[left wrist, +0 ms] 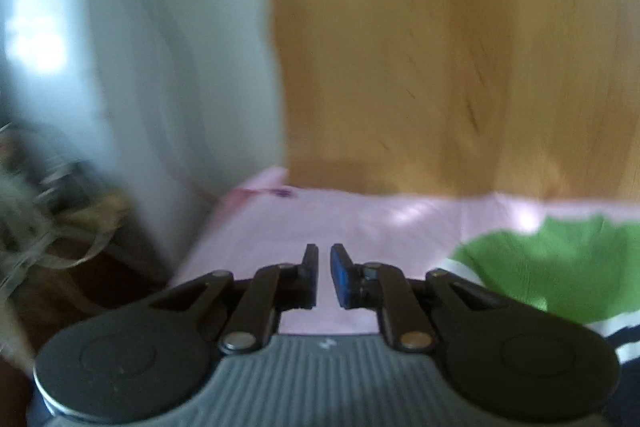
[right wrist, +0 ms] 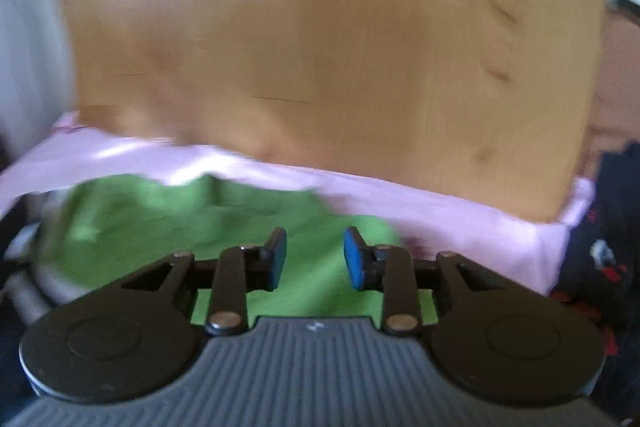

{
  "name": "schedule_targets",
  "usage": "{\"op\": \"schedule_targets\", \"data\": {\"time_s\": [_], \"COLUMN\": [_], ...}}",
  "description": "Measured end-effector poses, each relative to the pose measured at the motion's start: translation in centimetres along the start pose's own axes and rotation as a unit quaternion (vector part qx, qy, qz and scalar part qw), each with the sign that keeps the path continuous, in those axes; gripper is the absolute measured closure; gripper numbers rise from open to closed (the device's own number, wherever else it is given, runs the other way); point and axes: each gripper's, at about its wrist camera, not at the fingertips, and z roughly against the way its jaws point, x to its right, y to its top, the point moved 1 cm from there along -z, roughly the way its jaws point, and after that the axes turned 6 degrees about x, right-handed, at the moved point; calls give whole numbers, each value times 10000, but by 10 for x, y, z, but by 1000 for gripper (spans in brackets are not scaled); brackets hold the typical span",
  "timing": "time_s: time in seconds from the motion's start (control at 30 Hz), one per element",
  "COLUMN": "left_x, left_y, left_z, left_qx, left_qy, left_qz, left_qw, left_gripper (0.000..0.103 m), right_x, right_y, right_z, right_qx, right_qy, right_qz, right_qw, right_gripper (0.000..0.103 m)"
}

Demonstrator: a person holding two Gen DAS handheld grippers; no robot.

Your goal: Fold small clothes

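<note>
Fabric dominates the near edge of both views. We see a green garment [right wrist: 224, 227] lying crumpled on a pink cloth [right wrist: 460, 223], which is spread flat along the near part of a wooden table [right wrist: 320, 47]. In the left wrist view the green garment [left wrist: 560, 259] sits at lower right, with white and dark stripes at its lower edge, and the pink cloth [left wrist: 320, 227] extends left to the corner of the wooden table [left wrist: 440, 67].

We see the right gripper [right wrist: 315, 258] above the green garment with its jaws partly apart. A clear gap separates the blue pads [right wrist: 354, 259], and nothing sits between them; the garment shows through the gap below.

We see the left gripper [left wrist: 324, 275] above the pink cloth, to the left of the green garment. Its jaws stand almost together, leaving only a narrow slit, and nothing is gripped.

Beyond the table's left edge we see a pale wall or curtain [left wrist: 140, 47]; blur prevents us from telling which. A dark patterned fabric [right wrist: 600, 247] lies just beside the right end of the pink cloth. Both views are motion-blurred.
</note>
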Motion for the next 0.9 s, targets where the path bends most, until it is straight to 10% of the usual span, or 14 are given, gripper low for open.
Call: {"op": "schedule_targets", "data": {"time_s": [0.17, 0.37, 0.47, 0.57, 0.63, 0.77, 0.9], "left_x": [-61, -90, -102, -113, -119, -136, -137], "left_y": [-28, -82, -104, -118, -122, -121, -117], "left_z": [104, 166, 184, 201, 208, 213, 209], "left_qx": [621, 915, 1020, 1051, 1073, 1202, 1256], "left_qy": [240, 79, -50, 2, 86, 235, 185], "left_qz": [380, 587, 674, 630, 685, 1180, 1552], "left_qw": [9971, 9940, 9925, 9925, 9918, 9854, 9797], "left_gripper": [93, 92, 85, 84, 84, 84, 84], "right_x": [-120, -269, -317, -354, -367, -383, -391], "right_y": [-4, -46, -57, -69, -57, 31, 122], "right_z": [30, 59, 48, 9, -13, -12, -8], "right_qx": [384, 503, 163, -193, -409, 28, 261], "right_qy": [1265, 2835, 3377, 3030, 2774, 2858, 3469], "right_qz": [1565, 3664, 3738, 4079, 3948, 2869, 1523], "right_qw": [9788, 8848, 8637, 8611, 8749, 9143, 9251], "right_gripper": [59, 55, 48, 44, 91, 92, 92]}}
